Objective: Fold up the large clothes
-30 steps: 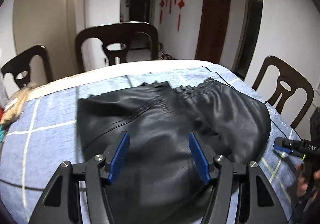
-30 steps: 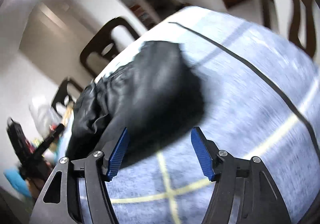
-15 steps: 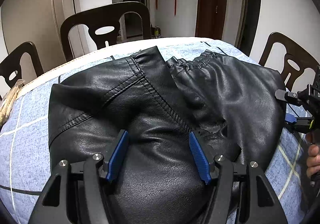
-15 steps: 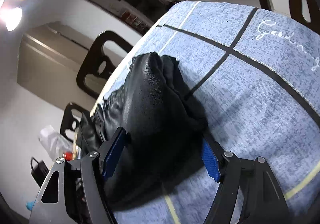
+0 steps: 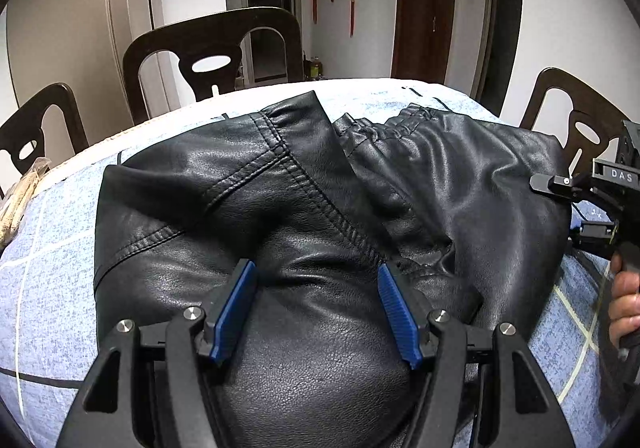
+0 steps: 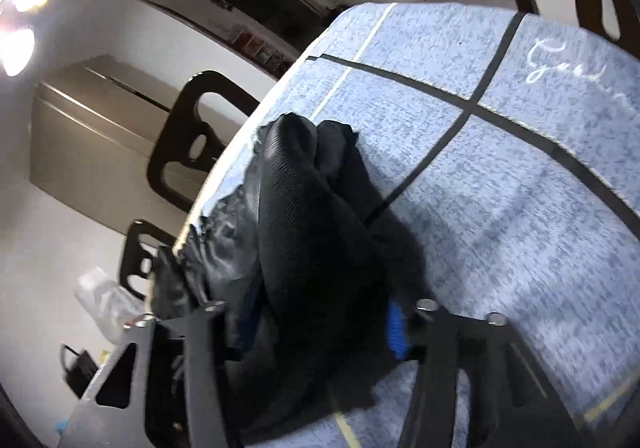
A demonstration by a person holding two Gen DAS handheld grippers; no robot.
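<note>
A black leather garment (image 5: 328, 215) lies bunched on the blue checked tablecloth (image 5: 52, 288). My left gripper (image 5: 316, 304) is open, its blue pads straddling a raised fold at the garment's near edge. My right gripper (image 6: 320, 328) is open with its jaws around the garment's right edge (image 6: 312, 232); the leather fills the gap and partly hides the pads. The right gripper also shows in the left wrist view (image 5: 588, 203), at the garment's right side, with a hand below it.
Dark wooden chairs (image 5: 212, 59) stand around the table, one at the right (image 5: 576, 115). A pale bundle (image 5: 20, 191) lies at the table's left edge. Bare tablecloth (image 6: 520, 151) stretches right of the garment. A plastic bag (image 6: 104, 304) sits beyond the left side.
Both grippers have moved in onto the garment. The right gripper's jaws now surround its edge; the leather looms larger in both views. The left view barely shifted since half a second ago.
</note>
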